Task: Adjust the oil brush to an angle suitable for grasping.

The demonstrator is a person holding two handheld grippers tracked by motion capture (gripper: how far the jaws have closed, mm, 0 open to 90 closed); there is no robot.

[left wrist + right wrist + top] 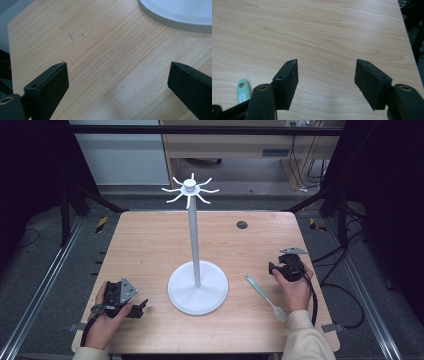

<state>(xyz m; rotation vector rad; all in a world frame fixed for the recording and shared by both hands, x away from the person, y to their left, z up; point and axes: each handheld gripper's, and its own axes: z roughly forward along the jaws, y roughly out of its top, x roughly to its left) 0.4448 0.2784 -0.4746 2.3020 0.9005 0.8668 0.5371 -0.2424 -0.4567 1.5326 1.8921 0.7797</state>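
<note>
- Spatula [266,298], pale green in the handle and white at the slotted head, lies flat on the wooden surface [150,245] right of centre, handle end pointing away from the person and head toward the near edge.
- Its head lies just beside the person's right hand [294,290]; its handle end, with a small hanging hole, shows at the lower left of the right gripper view [243,90], just beside the left-hand jaw there, though contact cannot be told.
- Right gripper [272,268] sits in that hand near the right edge of the surface, low over the wood; its jaws stand well apart with only bare wood between them [327,75].
- White stand [197,270] rises upright from the middle of the surface: a round flat base, a slim pole and a crown of curved hooks at the top, all of them bare.
- Left gripper [141,307] is held in the left hand [107,320] at the near left corner, pointing toward the stand's base, which curves across the upper right of the left gripper view [180,15].
- Its jaws are spread wide, holding nothing, with plain wood grain between them [117,75].
- A small dark round hole [242,224] marks the far side of the surface, well apart from everything else.
</note>
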